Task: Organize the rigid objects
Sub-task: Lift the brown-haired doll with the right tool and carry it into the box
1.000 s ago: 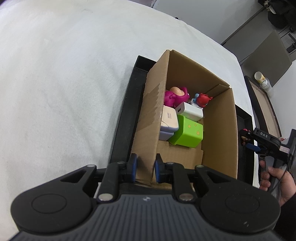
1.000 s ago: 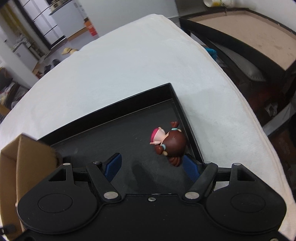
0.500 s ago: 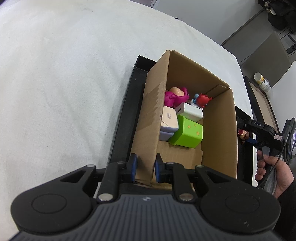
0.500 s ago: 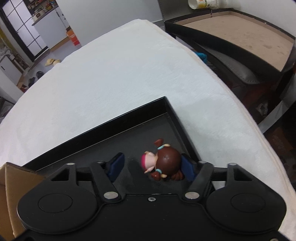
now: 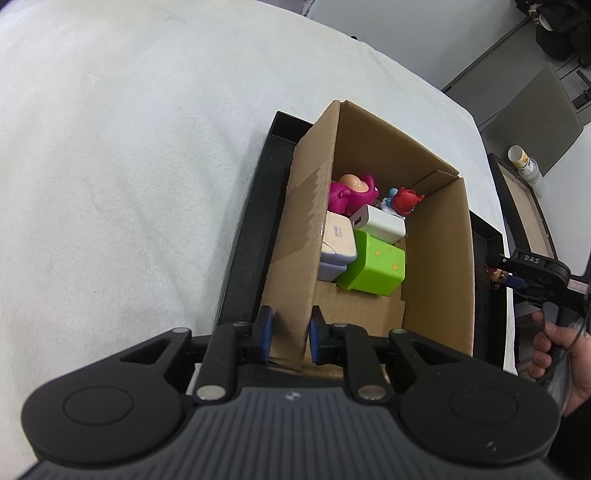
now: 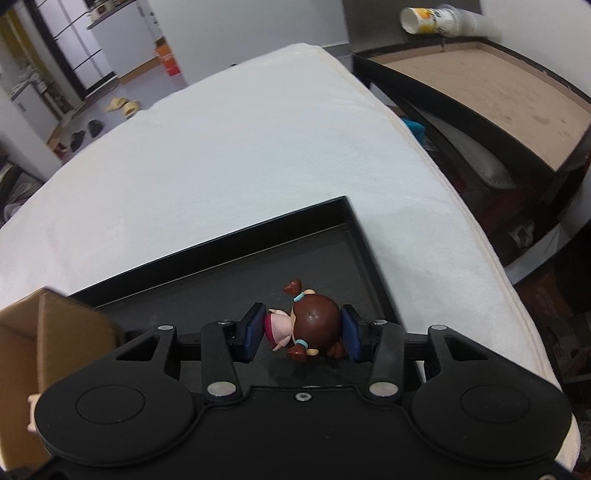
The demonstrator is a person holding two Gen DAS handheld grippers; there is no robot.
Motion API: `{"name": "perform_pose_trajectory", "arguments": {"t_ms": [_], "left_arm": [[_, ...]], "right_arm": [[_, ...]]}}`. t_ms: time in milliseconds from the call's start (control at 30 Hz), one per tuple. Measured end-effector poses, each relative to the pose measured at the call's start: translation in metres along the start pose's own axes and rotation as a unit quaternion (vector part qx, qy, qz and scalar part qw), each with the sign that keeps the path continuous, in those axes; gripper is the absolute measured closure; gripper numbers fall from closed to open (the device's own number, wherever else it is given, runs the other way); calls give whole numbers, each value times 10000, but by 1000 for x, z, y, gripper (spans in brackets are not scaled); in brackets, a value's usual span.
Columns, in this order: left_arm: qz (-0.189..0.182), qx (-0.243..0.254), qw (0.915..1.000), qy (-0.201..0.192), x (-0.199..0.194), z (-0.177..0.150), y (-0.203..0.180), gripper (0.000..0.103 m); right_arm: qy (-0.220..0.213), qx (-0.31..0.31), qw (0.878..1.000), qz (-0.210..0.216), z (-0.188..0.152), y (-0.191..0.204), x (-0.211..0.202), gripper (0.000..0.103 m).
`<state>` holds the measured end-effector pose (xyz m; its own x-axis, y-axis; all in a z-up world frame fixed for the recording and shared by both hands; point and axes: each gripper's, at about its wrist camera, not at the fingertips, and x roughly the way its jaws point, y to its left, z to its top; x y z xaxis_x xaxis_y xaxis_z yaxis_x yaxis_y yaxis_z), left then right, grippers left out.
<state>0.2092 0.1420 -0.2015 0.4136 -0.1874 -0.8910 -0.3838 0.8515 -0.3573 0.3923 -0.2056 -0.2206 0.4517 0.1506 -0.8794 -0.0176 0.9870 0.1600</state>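
Observation:
A cardboard box (image 5: 439, 266) stands on a black tray (image 5: 243, 236) and holds a pink toy (image 5: 352, 194), a red figure (image 5: 404, 201), a white charger (image 5: 380, 223), a green box (image 5: 373, 267) and a pale case (image 5: 338, 240). My left gripper (image 5: 288, 332) is shut on the box's near left wall. My right gripper (image 6: 301, 332) is shut on a brown-haired doll figure (image 6: 310, 323) just above the tray floor (image 6: 221, 291). The right gripper also shows in the left wrist view (image 5: 509, 275), beside the box.
The tray sits on a white cloth-covered table (image 5: 129, 166) near its right edge (image 6: 461, 221). The box corner (image 6: 48, 325) is at the left of the right wrist view. A dark side table (image 6: 498, 88) with a paper cup (image 6: 436, 20) stands beyond.
My right gripper has closed from open onto the doll figure, which turned and rose a little. The left gripper and box have not moved.

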Motion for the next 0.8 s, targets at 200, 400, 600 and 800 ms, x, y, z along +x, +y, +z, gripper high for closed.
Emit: {"name": "perform_pose_trajectory", "arguments": {"t_ms": [200,400,600,800], "left_arm": [[0,0,10000,-1,0,0,0,85],[-16,17,10000,3,-1,0,1,85],[-19,29,10000,9,-1,1,0,85],[-11,42,10000,1,0,0,-1,85]], "right_arm": [[-29,-199,9996,190,3,19,-20,60],[-126,-489,9978,419,5,37,-39,60],[-201,-860,9941,623,-1,60,-54,60],[-265,-1213,9893,772,-7,82,-66,60]]}}
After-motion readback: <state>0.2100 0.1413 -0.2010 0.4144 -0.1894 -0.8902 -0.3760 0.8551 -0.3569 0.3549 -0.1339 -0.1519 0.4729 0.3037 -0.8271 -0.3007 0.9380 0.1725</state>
